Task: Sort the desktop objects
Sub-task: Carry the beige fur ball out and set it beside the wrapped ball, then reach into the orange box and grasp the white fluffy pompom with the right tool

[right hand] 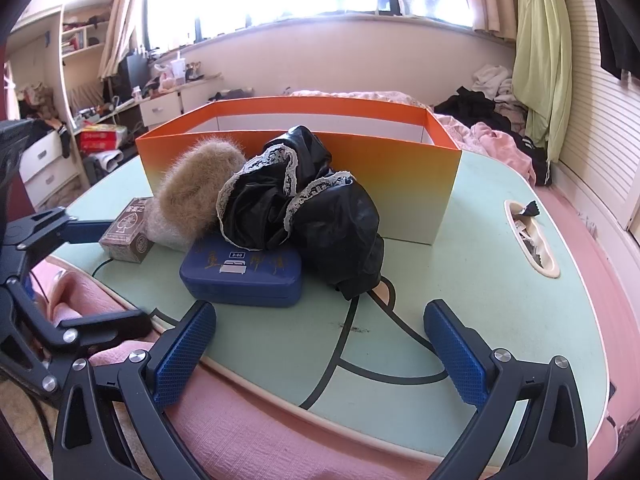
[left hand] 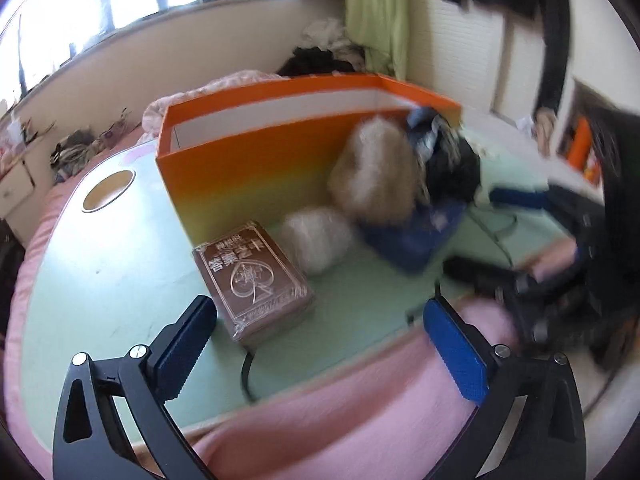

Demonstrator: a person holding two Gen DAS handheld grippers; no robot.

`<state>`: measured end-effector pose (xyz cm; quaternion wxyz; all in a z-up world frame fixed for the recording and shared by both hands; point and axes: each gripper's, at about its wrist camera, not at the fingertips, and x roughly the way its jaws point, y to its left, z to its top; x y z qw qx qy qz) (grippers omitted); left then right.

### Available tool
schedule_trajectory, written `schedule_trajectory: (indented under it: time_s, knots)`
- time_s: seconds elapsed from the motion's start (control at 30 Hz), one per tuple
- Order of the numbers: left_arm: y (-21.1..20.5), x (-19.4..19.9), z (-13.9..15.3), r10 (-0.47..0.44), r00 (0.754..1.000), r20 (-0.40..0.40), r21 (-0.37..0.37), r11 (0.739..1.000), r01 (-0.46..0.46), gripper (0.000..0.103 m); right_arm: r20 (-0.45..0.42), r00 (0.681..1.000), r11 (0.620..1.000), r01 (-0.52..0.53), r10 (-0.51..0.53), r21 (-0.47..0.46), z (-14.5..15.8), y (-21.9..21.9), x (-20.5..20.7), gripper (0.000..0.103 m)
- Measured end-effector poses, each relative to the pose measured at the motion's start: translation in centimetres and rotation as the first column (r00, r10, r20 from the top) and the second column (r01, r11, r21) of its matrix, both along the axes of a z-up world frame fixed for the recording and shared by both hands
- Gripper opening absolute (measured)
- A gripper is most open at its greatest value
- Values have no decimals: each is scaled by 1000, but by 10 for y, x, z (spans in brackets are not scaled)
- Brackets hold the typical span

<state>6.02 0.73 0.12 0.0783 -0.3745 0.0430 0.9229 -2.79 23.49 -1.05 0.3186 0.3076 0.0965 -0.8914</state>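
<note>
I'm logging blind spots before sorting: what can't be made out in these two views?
- Orange box floor: hidden by its front wall, both views.
- Blue case: motion-blurred in left wrist view.
- Blue case rear: covered by black lace-trimmed cloth, right wrist view.

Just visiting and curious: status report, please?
Left gripper and right gripper: jaws open, empty. Card box, blue case, furry items, black cloth outside orange box. Nothing blocking.
</note>
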Motion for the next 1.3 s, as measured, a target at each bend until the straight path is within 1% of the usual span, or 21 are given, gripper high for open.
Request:
schedule_trajectory:
  time_s: [0.07,0.23,0.63,0.67,0.7,0.73,0.77,0.8,0.83,0.9,0.93,0.97,1.0,1.03,1.07,1.13,1.17,1.2,1.23,1.27,1.3]
  knots:
    - [-1,-7,-2,9,1000,-13,-6,1000,-9,103,5,1000,1000,24,-24,-7,-1,3,0,103]
    - [-6,-1,-2,15,1000,-27,-6,1000,-15,103,0,1000,1000,23,-23,-6,-2,7,1,103]
    - [-6,2,-3,16,999,-29,-5,1000,-16,103,3,1000,1000,16,-16,-7,-2,7,3,103]
    - [-6,2,-3,17,999,-29,-5,1000,-17,103,5,1000,1000,12,-12,-11,-1,9,4,99]
    - [-5,3,-3,16,999,-28,-5,1000,-16,103,13,1000,999,5,-5,-33,2,13,5,83]
    - [-5,5,-4,15,999,-29,-4,1000,-15,103,42,999,998,-3,6,-62,6,17,5,74]
    - [-6,6,-4,14,999,-28,-2,1000,-14,103,88,996,995,-13,21,-99,13,22,3,59]
    - [-7,7,-4,14,999,-29,-2,1000,-14,103,137,990,990,-22,41,-142,23,27,-2,56]
    - [-5,7,-1,14,999,-29,-3,1000,-14,103,162,985,984,-26,55,-176,36,30,-8,56]
    - [-6,8,-1,14,999,-29,-3,1000,-14,103,163,985,972,-23,62,-233,72,32,-19,56]
    - [-7,8,-2,14,999,-30,-3,1000,-15,103,166,984,972,-24,64,-233,87,29,-27,56]
    - [-7,8,-1,14,999,-29,-3,1000,-14,103,188,979,974,-37,80,-221,102,20,-38,56]
    - [-5,6,0,14,999,-29,-3,1000,-14,103,236,966,977,-58,106,-204,113,7,-52,56]
    - [-6,6,0,14,999,-29,-2,1000,-14,103,298,946,982,-76,127,-176,118,-8,-68,57]
    - [-5,6,0,14,999,-29,-3,1000,-14,103,371,918,986,-94,139,-137,118,-24,-83,57]
    - [-4,7,0,14,999,-29,-3,1000,-15,103,516,845,990,-129,140,-57,107,-56,-114,57]
    - [-4,7,0,15,999,-30,-3,1000,-15,103,585,802,990,-141,121,-11,97,-74,-130,57]
    - [-5,6,0,15,999,-30,-3,1000,-15,103,618,780,989,-148,102,24,89,-82,-137,57]
    - [-4,6,1,15,999,-30,-3,1000,-15,103,640,764,987,-151,81,56,82,-91,-145,57]
    - [-4,6,1,15,999,-29,-4,1000,-15,103,619,782,988,-138,65,70,83,-97,-151,58]
    - [-3,6,1,15,999,-30,-3,1000,-15,103,617,786,985,-136,43,105,84,-105,-157,59]
